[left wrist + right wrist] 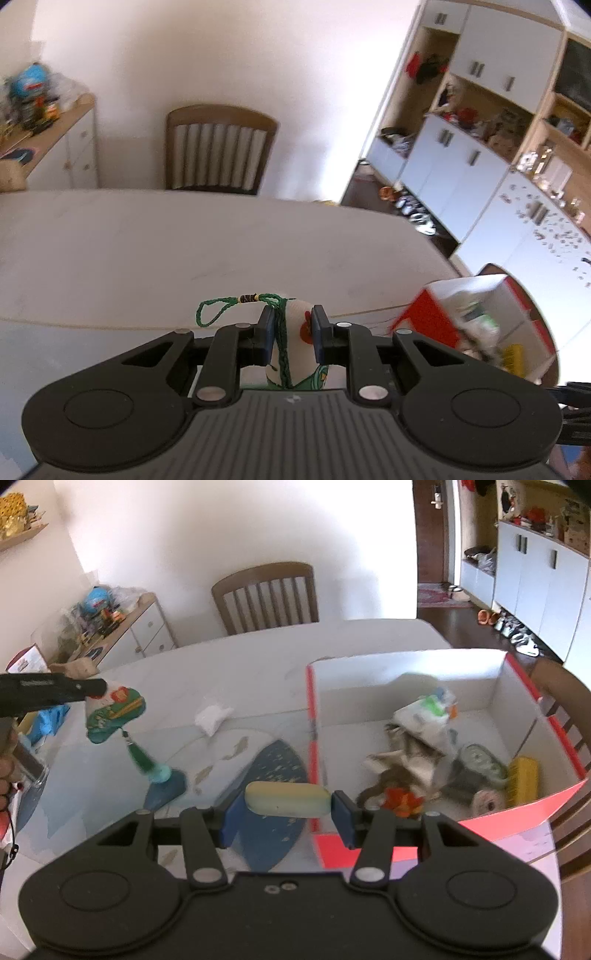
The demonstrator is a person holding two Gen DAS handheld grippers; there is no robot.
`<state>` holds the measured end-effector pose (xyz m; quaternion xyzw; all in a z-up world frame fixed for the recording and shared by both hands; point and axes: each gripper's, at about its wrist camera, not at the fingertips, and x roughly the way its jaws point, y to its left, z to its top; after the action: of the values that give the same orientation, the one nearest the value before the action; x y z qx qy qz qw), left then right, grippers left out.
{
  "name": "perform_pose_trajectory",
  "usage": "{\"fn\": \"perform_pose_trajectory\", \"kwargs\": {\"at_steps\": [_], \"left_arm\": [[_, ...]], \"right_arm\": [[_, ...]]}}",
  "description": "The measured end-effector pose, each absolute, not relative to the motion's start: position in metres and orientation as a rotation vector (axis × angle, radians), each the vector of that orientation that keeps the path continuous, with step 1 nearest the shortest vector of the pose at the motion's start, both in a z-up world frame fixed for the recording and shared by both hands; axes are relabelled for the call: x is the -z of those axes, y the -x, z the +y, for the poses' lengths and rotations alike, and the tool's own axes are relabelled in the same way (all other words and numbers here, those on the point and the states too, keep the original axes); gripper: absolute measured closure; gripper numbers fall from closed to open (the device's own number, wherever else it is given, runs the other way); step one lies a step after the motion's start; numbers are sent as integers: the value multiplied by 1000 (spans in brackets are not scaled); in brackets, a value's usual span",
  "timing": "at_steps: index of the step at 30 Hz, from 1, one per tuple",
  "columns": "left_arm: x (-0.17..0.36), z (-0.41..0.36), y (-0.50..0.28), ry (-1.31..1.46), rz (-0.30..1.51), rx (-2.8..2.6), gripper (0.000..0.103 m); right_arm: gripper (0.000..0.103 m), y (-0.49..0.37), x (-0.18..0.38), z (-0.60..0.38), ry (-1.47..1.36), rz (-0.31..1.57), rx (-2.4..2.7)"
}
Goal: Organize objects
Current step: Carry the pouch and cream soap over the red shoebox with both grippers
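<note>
My left gripper (pixel 293 334) is shut on a white painted ornament (pixel 297 332) with a green braided cord and holds it above the table. In the right wrist view the ornament (pixel 112 710) hangs in the air at the left, its green tassel dangling. My right gripper (pixel 286 810) is shut on a pale yellow-green oblong block (pixel 286 799), held crosswise just left of the red and white cardboard box (pixel 406 672). The box also shows at the right in the left wrist view (pixel 424 314). It holds several items, a yellow brush (pixel 522 781) among them.
On the white table (pixel 258 664) lie a blue oval mat (pixel 269 805), a crumpled white tissue (pixel 212 718), a blue cloth (pixel 48 720) and a small blue item (pixel 164 790). A wooden chair (pixel 267 596) stands at the far side. Another chair (pixel 569 709) is right of the box.
</note>
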<state>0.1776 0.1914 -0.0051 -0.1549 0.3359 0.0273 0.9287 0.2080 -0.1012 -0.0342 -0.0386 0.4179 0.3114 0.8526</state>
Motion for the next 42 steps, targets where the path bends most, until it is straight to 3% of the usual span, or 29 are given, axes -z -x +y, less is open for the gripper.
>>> {"fn": "perform_pose_trajectory", "kwargs": {"at_steps": [21,32,42], "left_arm": [[-48,18,-248,268,651,228,84],[-17,-61,-274,243,741,287,84],[38,-84,-302,228,876,262,83]], "right_arm": [[53,-283,42,-194,123,856,-578],[53,-316,58,-219,163,870,-602],[53,-334,82,-209,270,911,-676]]}}
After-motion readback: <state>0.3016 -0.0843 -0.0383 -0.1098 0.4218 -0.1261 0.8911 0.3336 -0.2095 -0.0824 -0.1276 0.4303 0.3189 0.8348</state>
